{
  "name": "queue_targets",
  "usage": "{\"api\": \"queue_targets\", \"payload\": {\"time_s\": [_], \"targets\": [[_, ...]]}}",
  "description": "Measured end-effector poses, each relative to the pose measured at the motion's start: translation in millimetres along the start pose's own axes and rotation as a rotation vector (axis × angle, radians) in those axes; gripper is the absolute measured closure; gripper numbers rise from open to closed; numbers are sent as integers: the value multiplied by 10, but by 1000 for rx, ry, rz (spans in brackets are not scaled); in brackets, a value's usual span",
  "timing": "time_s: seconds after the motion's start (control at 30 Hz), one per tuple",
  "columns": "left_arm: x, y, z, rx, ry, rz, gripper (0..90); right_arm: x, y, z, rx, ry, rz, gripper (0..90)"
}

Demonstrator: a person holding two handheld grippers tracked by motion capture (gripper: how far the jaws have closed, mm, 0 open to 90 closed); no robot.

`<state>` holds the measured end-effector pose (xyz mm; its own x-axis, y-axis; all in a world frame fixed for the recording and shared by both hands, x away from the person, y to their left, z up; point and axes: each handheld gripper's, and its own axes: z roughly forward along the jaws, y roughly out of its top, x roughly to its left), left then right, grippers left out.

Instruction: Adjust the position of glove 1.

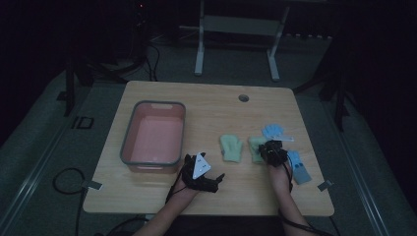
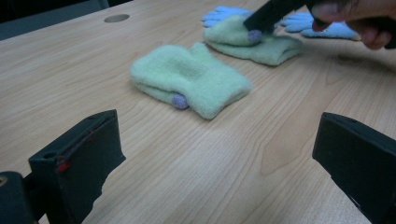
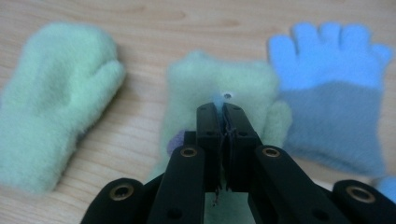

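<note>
Half of the right green mitten (image 1: 256, 149) hides under my clenched right tool (image 1: 272, 150); my left tool (image 1: 220, 178) gapes, pink tub (image 1: 129, 132) bare.

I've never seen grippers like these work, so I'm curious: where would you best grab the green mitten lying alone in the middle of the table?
Probably at the cuff end of the green mitten, coming from above with open jaws. It lies flat on the table, apart from the other gloves, and the cuff's thick folded edge gives something to pinch. The left gripper stands open before it.
</note>
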<state>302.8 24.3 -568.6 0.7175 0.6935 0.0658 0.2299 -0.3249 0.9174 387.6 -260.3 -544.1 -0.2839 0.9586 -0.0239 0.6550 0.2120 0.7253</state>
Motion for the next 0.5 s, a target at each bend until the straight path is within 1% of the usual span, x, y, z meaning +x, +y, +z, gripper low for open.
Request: {"api": "queue_targets", "payload": {"time_s": [0.07, 0.17, 0.23, 0.3, 0.33, 0.4, 0.5], "targets": [[0, 0, 0, 2, 1, 2, 16, -6, -31, 17, -2, 3, 2, 851], [0, 0, 1, 0, 1, -1, 16, -9, -12, -11, 1, 10, 2, 791], [0, 0, 1, 0, 0, 0, 16, 2, 13, -60, -9, 15, -14, 721], [0, 1, 0, 2, 1, 2, 16, 4, 38, -100, -13, 16, -29, 674], [-1, 1, 0, 2, 1, 3, 16, 1, 53, -124, -15, 27, -34, 642], [-2, 0, 0, 0, 0, 3, 16, -2, 86, -172, -21, 32, -58, 588], [-2, 0, 2, 0, 1, -2, 16, 1, 137, -230, -22, 42, -103, 531]]}}
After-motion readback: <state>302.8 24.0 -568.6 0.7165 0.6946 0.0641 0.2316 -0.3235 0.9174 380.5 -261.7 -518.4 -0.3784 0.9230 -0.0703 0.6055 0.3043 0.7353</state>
